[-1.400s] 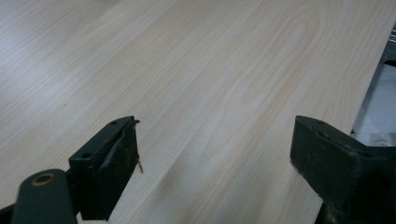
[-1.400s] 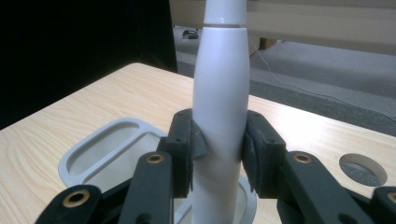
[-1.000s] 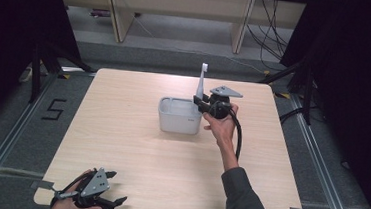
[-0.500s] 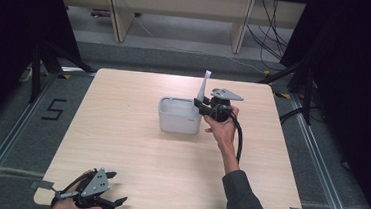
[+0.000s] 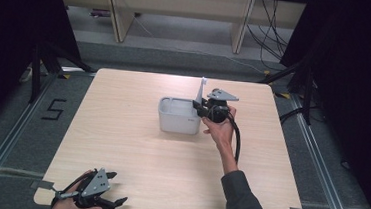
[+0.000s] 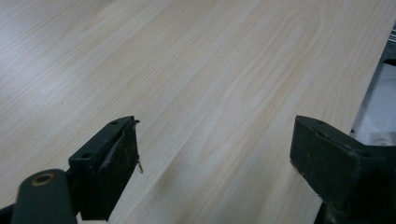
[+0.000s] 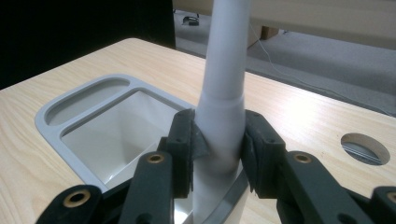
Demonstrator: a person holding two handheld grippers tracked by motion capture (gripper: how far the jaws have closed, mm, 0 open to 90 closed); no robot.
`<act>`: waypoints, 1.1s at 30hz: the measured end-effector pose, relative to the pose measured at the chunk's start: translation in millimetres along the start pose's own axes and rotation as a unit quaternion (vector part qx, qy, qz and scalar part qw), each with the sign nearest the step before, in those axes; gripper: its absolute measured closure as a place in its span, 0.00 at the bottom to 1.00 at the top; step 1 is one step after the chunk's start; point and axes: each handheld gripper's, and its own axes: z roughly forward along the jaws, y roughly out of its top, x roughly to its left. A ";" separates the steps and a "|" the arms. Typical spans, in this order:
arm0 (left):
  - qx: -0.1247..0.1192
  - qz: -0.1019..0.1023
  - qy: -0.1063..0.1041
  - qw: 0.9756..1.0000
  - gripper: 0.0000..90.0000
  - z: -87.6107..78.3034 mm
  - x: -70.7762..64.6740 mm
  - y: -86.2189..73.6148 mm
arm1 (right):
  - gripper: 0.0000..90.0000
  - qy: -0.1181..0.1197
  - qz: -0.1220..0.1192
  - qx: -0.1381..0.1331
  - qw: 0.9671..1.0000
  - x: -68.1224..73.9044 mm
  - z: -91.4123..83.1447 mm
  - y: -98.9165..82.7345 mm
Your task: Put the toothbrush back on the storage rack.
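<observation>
Clamping a white handle [image 7: 223, 93] between its two black jaws, the right gripper [image 5: 204, 109] sits at the right rim of a grey container [image 5: 178, 123] that stands a little beyond the middle of the wooden table [image 5: 120, 144]. The handle rises upright from the container's near right corner, its tip above the rim. Bare tabletop lies on every side of the container, widest toward the near edge and the left. The left gripper [image 5: 109, 191] rests at the near left corner of the table, well apart from the container, its jaws spread wide with nothing but wood grain between them. From above, the container reads as a plain grey box; the right gripper view reveals a shallow side tray beside its deep well, and a round hole [image 7: 365, 148] in the tabletop. The left gripper view brings the table's edge [image 6: 373, 79] close at its right.
</observation>
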 end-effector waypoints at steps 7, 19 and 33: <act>0.005 0.003 -0.001 1.000 0.16 0.0 0.6 0.1 | 0.63 0.013 0.017 0.003 1.000 2.8 -4.9 1.8; 0.009 0.000 -0.010 1.000 0.16 -0.7 0.3 0.4 | 0.47 0.012 0.001 0.007 1.000 5.3 -21.1 5.9; 0.002 -0.001 -0.003 1.000 0.16 0.1 -1.0 0.3 | 0.39 0.013 0.016 0.017 1.000 3.6 -56.7 -3.4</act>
